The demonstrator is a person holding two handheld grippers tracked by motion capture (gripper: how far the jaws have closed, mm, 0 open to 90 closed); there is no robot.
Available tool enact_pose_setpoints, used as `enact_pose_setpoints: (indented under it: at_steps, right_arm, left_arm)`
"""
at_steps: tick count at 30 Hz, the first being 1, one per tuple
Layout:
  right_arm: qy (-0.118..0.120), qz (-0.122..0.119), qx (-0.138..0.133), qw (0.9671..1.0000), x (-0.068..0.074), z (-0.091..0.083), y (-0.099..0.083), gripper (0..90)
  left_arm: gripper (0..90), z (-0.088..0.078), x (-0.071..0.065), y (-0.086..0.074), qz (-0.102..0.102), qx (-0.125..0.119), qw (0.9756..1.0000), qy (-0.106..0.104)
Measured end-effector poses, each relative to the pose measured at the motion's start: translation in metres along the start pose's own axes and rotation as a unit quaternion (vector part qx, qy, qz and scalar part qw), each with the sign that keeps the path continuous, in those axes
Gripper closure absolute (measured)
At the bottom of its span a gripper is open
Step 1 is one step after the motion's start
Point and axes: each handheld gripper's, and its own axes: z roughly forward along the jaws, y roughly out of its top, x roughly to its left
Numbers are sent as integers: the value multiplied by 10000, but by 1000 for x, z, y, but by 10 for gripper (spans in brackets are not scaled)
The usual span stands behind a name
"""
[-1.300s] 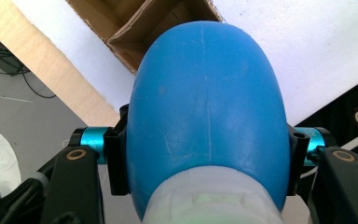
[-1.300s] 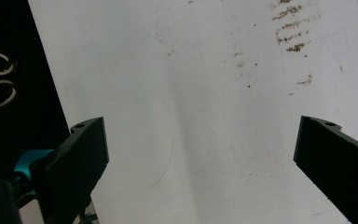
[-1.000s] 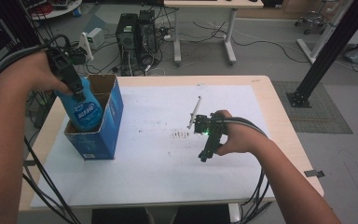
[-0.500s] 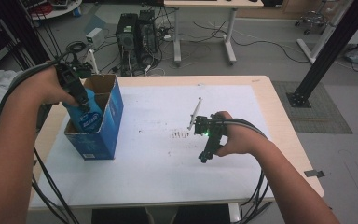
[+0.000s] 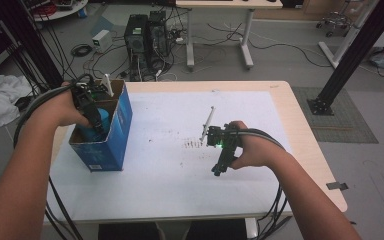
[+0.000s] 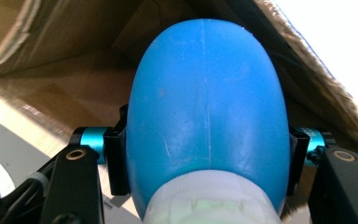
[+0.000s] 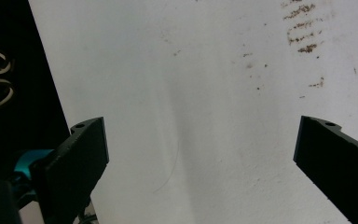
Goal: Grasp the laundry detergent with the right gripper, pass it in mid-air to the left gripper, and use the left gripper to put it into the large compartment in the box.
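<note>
The smooth blue plastic bottle sits clamped in our left gripper, already down inside the open blue cardboard box. We judge the placing step is in hand; next we should release and lift straight up. Well right of the box, our right gripper rests with jaws wide apart, holding nothing, over the white table sheet.

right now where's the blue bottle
At the left of the high view, the blue bottle sits partly down inside the open blue cardboard box, clamped between the left gripper's jaws.
</note>
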Motion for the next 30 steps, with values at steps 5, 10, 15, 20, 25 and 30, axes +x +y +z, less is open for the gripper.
enact_pose_setpoints:
  at_steps: [5, 10, 15, 20, 25, 30]
  right_arm:
    - [1, 71, 41, 10000, 1, 1, -1, 23]
    - [-5, 21, 43, 10000, 1, 3, -1, 23]
    - [4, 7, 23, 10000, 0, 5, -2, 23]
    - [6, 30, 35, 10000, 0, 5, -1, 23]
    - [14, 34, 29, 10000, 0, 5, -1, 23]
    - [19, 43, 39, 10000, 0, 6, -2, 23]
  left_arm:
    - [380, 9, 0, 1, 104, 6, 9999, 63]
    - [381, 18, 0, 2, 128, 52, 9999, 54]
    - [380, 21, 1, 2, 86, -10, 10000, 32]
    - [379, 21, 2, 2, 83, -37, 10000, 20]
    - [373, 22, 3, 3, 88, -22, 10000, -5]
    - [357, 20, 4, 3, 69, 17, 10000, -1]
